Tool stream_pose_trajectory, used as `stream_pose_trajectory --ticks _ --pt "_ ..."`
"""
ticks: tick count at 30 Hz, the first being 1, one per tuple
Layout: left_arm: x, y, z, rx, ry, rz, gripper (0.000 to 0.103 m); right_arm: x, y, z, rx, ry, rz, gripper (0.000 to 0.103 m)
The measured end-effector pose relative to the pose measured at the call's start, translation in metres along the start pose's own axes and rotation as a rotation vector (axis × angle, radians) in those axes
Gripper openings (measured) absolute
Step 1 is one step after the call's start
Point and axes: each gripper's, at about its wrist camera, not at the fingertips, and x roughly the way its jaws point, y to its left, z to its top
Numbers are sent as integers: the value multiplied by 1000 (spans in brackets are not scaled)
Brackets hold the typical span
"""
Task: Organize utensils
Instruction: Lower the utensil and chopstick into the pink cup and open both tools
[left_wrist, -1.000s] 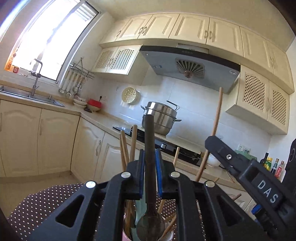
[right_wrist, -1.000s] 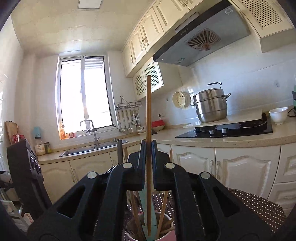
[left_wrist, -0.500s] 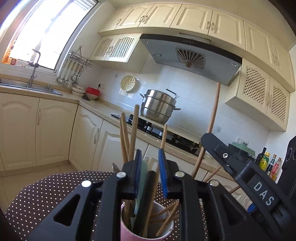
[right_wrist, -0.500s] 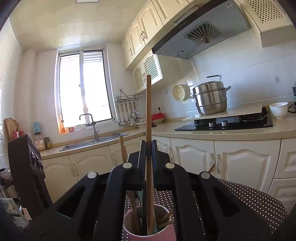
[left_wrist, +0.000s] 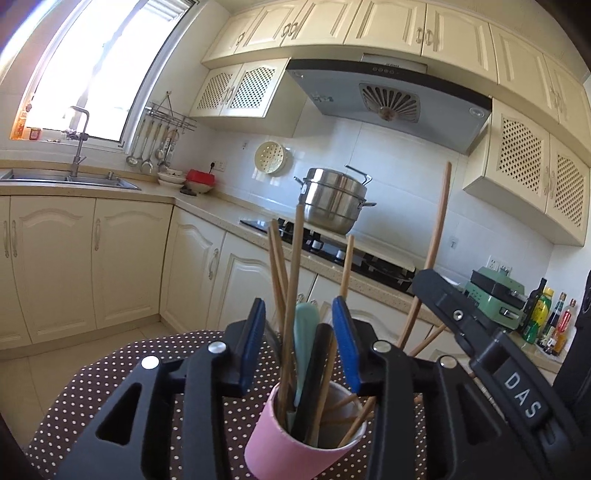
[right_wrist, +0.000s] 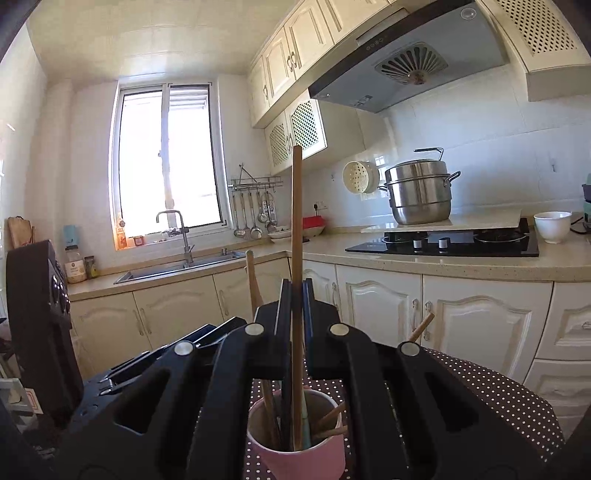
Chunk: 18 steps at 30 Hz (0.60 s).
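A pink cup (left_wrist: 291, 441) stands on the polka-dot table (left_wrist: 110, 376) and holds several wooden utensils, a pale green handle (left_wrist: 304, 328) and a black-handled utensil (left_wrist: 314, 369). My left gripper (left_wrist: 299, 343) is open above the cup, its blue pads either side of the handles, touching none. My right gripper (right_wrist: 295, 314) is shut on a long wooden stick (right_wrist: 296, 221), held upright with its lower end inside the pink cup (right_wrist: 299, 450). The right gripper body (left_wrist: 491, 350) and its stick (left_wrist: 437, 236) also show in the left wrist view.
The brown polka-dot table (right_wrist: 498, 398) stands in a kitchen. Behind are cream cabinets, a sink (right_wrist: 173, 267), a black hob (right_wrist: 443, 242) with a steel pot (right_wrist: 419, 197), a white bowl (right_wrist: 552, 225) and bottles (left_wrist: 546, 314).
My left gripper has let go of the black-handled utensil, which now stands in the cup, and its jaws have opened wide. The right gripper has lowered its wooden stick into the cup.
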Motion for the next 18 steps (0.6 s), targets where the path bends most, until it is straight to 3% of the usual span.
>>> stream_pose_trajectory --ticks 6,18 --pt "-7 4 -2 11 41 32 41 -3 3 -3 -25 15 -6 6" --pt "-26 -5 6 26 42 43 48 -10 6 -1 -30 42 -20 7"
